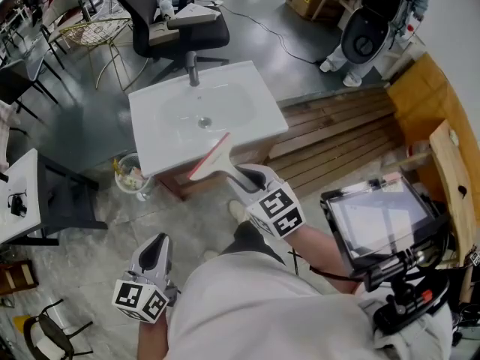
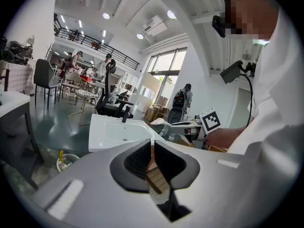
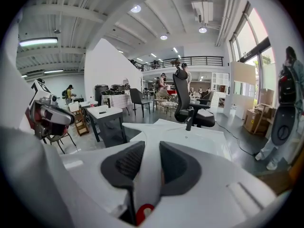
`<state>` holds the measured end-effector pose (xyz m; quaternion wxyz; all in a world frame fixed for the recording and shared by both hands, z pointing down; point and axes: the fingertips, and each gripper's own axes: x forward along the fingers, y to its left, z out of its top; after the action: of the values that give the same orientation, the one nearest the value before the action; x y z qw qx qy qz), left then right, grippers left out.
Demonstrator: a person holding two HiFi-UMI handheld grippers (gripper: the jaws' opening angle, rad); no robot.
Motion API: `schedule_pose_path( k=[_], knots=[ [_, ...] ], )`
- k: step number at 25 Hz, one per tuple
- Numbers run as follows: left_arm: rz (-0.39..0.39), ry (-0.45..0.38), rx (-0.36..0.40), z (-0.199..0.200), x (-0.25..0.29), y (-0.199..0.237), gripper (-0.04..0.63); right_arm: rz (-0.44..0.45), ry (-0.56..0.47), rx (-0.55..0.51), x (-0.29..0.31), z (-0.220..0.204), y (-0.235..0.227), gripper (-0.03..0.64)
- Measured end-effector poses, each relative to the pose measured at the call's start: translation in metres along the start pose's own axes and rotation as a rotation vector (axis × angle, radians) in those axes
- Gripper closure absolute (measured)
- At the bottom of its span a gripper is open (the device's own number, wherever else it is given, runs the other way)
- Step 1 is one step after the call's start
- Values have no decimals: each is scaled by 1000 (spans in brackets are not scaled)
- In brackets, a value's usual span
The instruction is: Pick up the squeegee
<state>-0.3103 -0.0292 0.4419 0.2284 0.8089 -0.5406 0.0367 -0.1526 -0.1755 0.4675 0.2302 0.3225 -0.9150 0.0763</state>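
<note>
Well back from the sink (image 1: 161, 150), the left gripper (image 1: 156, 244) is idling, jaws pressed together on nothing, while over the sink's front edge the squeegee (image 1: 212, 160), probably light, stiff and soft-bladed, is hanging by its handle, sensibly pinched in the right gripper (image 1: 243, 173).

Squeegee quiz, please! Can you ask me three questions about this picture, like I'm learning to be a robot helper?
1. Pick one: what is the right gripper clamped on?
A. a sponge
B. the handle of a squeegee
C. a cup

2. True or false: a black office chair stands on the far side of the sink.

3. Fill the gap: the sink is the colour ____.

Key: 1 B. 2 true. 3 white.
</note>
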Motion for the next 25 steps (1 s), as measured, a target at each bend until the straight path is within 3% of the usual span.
schedule_pose_path(
  k=[25],
  knots=[
    [-42, 10, -4, 3, 12, 6, 565, -27, -7, -18, -4, 11, -2, 514]
  ],
)
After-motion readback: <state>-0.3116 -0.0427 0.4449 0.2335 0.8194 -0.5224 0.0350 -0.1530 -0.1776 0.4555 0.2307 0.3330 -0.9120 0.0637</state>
